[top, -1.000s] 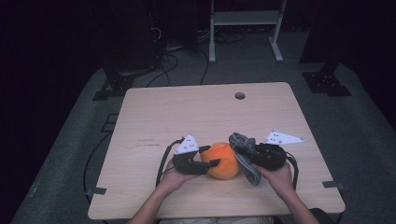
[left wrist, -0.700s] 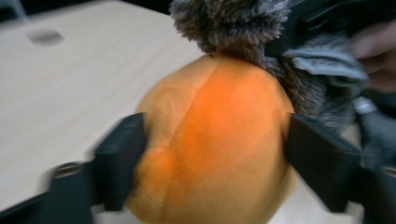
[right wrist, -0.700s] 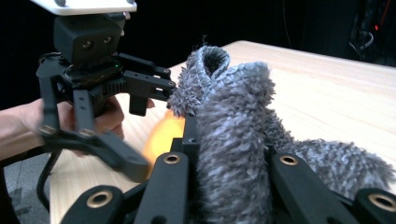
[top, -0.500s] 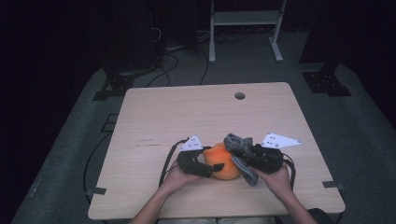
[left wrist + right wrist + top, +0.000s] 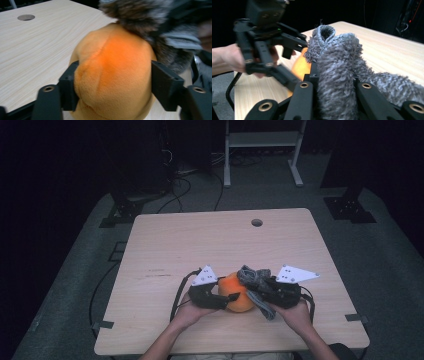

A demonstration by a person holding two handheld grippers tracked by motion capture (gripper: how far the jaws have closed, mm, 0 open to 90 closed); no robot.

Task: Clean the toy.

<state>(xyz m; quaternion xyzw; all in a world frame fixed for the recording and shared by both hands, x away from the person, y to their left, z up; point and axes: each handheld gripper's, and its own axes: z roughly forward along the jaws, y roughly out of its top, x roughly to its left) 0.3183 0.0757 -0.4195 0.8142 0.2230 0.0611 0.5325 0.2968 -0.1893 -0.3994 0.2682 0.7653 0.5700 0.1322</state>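
Straddling the orange plush toy (image 5: 113, 75) at the table's (image 5: 165, 245) near middle, the left gripper (image 5: 115, 82) has just been closing, pads pressing its soft, light flanks. Beside it, the right gripper (image 5: 335, 87) stays clamped on a limp, fuzzy grey cloth (image 5: 337, 65), best held mid-fold.

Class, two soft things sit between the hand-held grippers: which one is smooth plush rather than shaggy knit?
The round orange plush toy, between the left hand-held gripper's jaws. The shaggy grey knitted fabric piece is clamped in the right hand-held gripper.
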